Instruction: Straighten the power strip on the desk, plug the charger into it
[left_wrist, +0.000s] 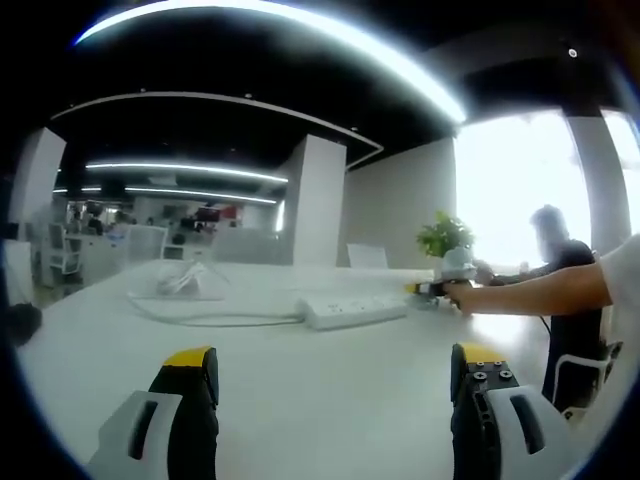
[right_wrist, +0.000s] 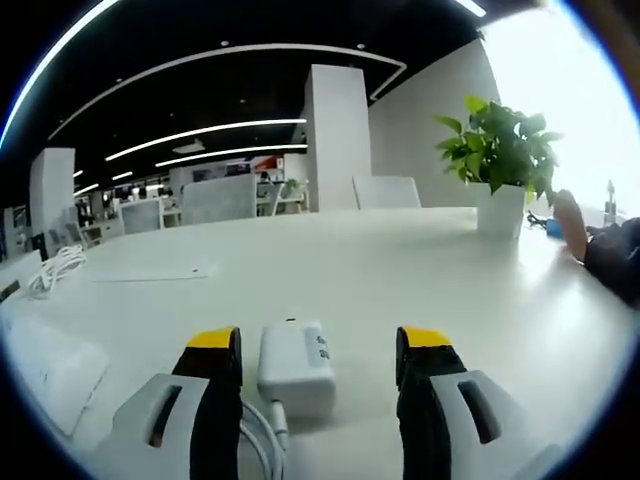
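White charger (right_wrist: 297, 364) sits between the spread right tongs (right_wrist: 318, 350), ungripped; left tongs (left_wrist: 335, 370) open, power strip (left_wrist: 355, 310) ahead.

Potted plant (right_wrist: 503, 150): green leaves in a white pot, upright on the desk at the far right side.
Seated person (left_wrist: 562, 262): dark clothing, at the far end of the desk beside the bright window.
Pillar (right_wrist: 337, 138): white, square, beyond the desk.
Chair (right_wrist: 388, 191): white back, at the desk's far edge near the pillar.
Ceiling lights (right_wrist: 205, 133): long curved strips, lit, against a dark ceiling.
Background office (left_wrist: 130, 225): desks and chairs, detail indistinct.
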